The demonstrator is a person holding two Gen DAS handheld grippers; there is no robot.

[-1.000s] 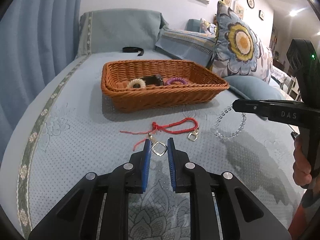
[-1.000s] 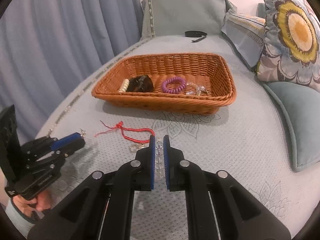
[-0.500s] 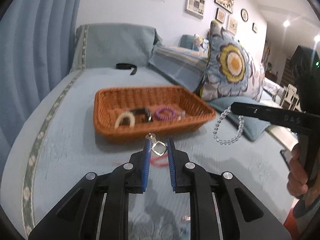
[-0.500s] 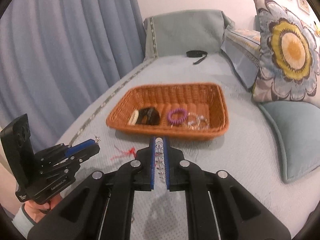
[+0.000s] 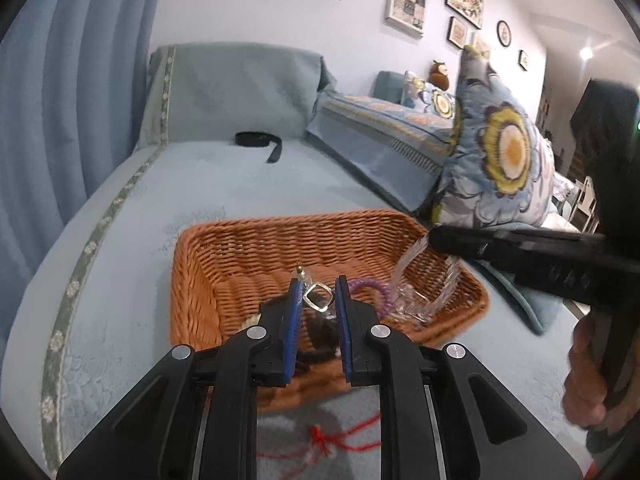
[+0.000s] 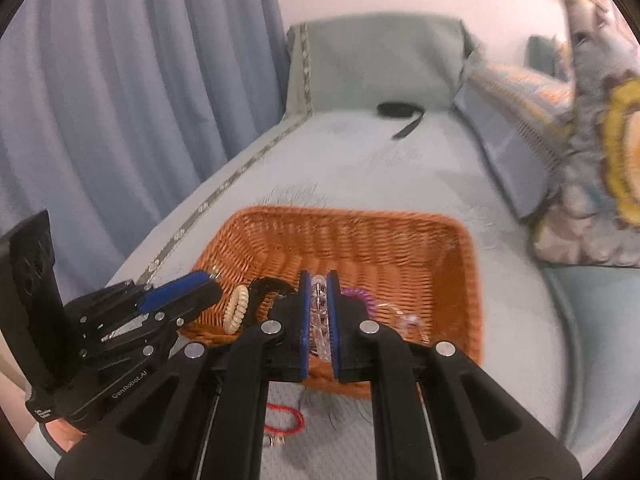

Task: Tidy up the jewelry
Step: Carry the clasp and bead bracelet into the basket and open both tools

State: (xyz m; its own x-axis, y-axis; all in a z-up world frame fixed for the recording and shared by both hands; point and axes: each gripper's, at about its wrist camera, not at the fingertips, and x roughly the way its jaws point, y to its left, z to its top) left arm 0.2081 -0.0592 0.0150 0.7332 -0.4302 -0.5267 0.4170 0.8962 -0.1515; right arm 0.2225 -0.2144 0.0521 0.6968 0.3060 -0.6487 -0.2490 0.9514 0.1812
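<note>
My left gripper is shut on the silver square pendant of a red cord necklace. Its red cord trails below, near the bedcover. My right gripper is shut on a clear bead bracelet, which also shows blurred as a dangling bracelet in the left wrist view. Both grippers hover over the near side of the wicker basket. Inside lie a cream coil tie, a black piece, a purple coil tie and a clear item.
A black strap lies on the blue bedcover beyond the basket. Floral pillows line the right side and a blue curtain the left. A person's hand grips the right tool.
Both grippers have risen from the bedcover and moved forward over the basket's near side, carrying the pendant with its red cord and the bead bracelet. The jaws stayed as they were.
</note>
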